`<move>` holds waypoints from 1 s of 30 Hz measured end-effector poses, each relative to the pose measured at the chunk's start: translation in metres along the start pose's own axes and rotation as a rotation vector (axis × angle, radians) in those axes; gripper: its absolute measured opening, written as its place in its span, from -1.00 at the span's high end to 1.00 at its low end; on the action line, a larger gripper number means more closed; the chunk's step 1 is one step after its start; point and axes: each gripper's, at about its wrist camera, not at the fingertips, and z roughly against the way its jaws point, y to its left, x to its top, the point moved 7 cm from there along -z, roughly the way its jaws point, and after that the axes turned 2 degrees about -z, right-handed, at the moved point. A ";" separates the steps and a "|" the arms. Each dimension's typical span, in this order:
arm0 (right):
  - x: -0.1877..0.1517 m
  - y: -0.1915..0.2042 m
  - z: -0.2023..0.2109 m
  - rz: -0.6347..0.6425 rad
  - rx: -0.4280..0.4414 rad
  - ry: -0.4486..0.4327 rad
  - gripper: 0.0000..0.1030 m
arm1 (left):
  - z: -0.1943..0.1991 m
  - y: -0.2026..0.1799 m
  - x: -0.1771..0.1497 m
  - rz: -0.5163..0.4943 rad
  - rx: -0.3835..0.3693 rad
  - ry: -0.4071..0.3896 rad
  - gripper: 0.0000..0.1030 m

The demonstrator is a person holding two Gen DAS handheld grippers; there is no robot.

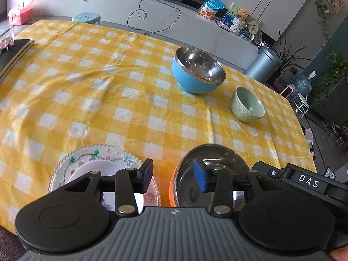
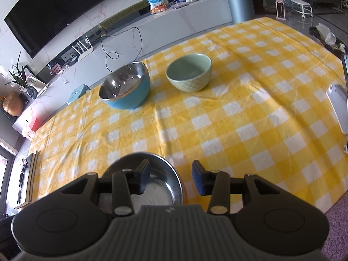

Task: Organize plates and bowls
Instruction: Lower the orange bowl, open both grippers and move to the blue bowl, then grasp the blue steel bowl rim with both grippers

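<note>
Both claws stand with their jaws apart and nothing clamped: our left gripper (image 1: 173, 177) hangs over the gap between the floral glass plate (image 1: 87, 163) and the orange steel-lined bowl (image 1: 214, 167), and our right gripper (image 2: 170, 179) straddles that same bowl's (image 2: 152, 180) right rim, its left finger over the basin and its right one outside, pads clear of the metal. Both dishes sit at the near edge of the table, on the yellow checked cloth (image 1: 130, 87); a smaller white plate (image 1: 97, 167) rests on the glass one. Toward the far edge stand the blue bowl (image 2: 126, 87) and, just beside it, the green ceramic bowl (image 2: 189, 72). We judge that the near pieces are set down and the next thing is to fetch a far bowl for nesting. To do it well we lift clear of the rims before reaching, take the blue bowl first since it looks the wider, bite one wall squarely, and lower it level so steel does not skid on steel
</note>
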 end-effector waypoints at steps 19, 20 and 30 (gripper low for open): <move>0.066 0.042 -0.039 0.053 0.061 -0.031 0.19 | -0.031 -0.012 0.090 -0.131 0.008 -0.071 0.01; 0.070 0.044 -0.042 0.048 0.067 -0.028 0.21 | -0.034 -0.011 0.094 -0.133 0.007 -0.071 0.01; 0.106 0.063 -0.081 0.040 0.081 -0.024 0.42 | -0.070 -0.011 0.138 -0.146 0.002 -0.089 0.01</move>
